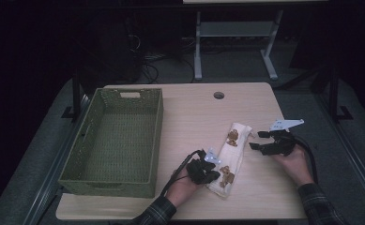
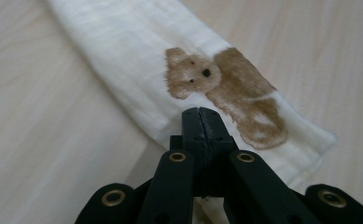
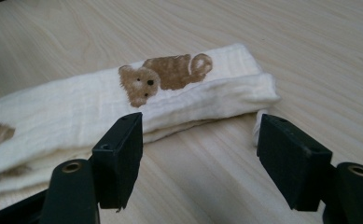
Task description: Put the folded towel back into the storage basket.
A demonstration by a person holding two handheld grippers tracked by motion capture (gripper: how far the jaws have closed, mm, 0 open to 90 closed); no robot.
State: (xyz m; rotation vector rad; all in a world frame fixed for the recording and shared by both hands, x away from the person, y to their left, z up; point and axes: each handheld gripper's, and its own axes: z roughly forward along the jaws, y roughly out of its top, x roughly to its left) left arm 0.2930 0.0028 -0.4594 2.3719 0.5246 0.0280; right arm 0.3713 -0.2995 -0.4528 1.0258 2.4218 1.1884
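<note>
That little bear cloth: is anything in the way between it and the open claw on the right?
Nothing visible. The right claw stands open just short of the folded cloth, with bare table between its jaws and the cloth's edge.

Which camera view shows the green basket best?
The high view shows it best: the whole green woven basket stands on the left side of the table, with its open inside visible. The right gripper view catches perhaps a dark green sliver at its top-left corner; the left gripper view looks at the cloth.
</note>
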